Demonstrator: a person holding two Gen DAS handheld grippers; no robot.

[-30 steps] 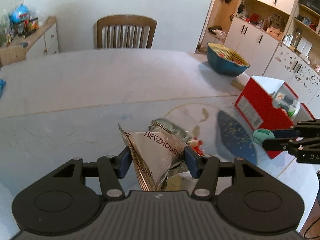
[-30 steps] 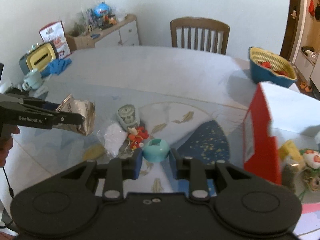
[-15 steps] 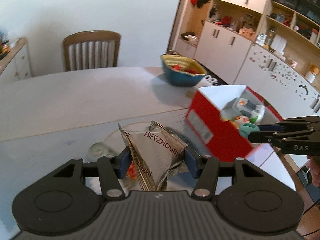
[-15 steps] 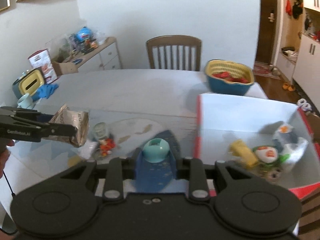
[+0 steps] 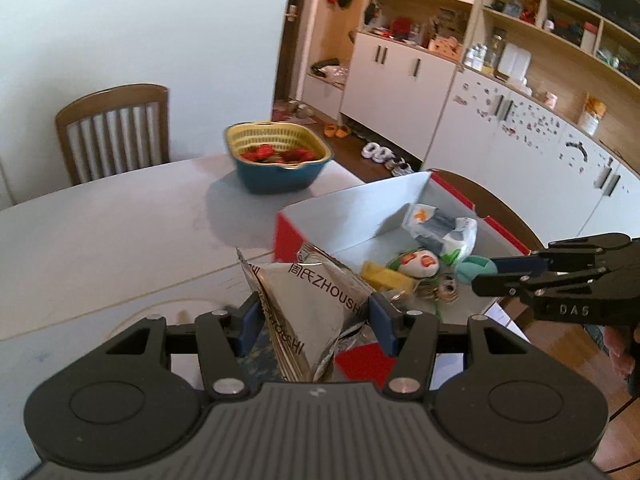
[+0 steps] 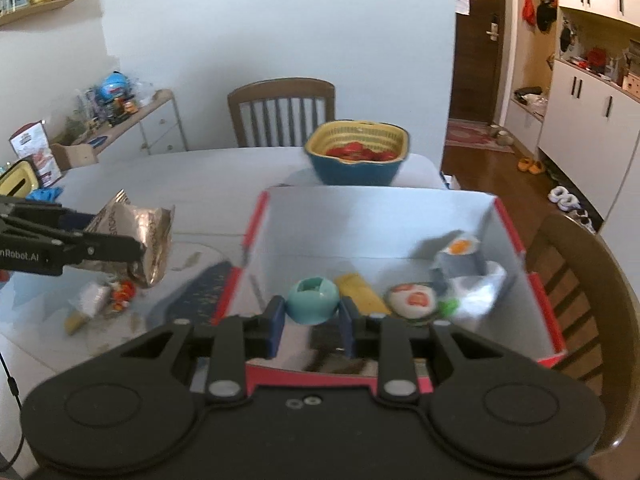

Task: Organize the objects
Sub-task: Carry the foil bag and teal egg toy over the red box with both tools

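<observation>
Left wrist view: the left hand-held gripper (image 5: 312,314) pinches a crumpled silver snack bag (image 5: 308,304) just beside the near corner of the red cardboard box (image 5: 286,236) on the surface (image 5: 100,232). Right wrist view: the right hand-held gripper (image 6: 313,314) pinches a small teal cup (image 6: 313,299) over the box's white interior, where a yellow packet (image 6: 360,294) and other wrapped items lie.

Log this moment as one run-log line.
left gripper: shut on crinkled silver foil snack bag | right gripper: shut on small teal round cap, over red cardboard box
</observation>
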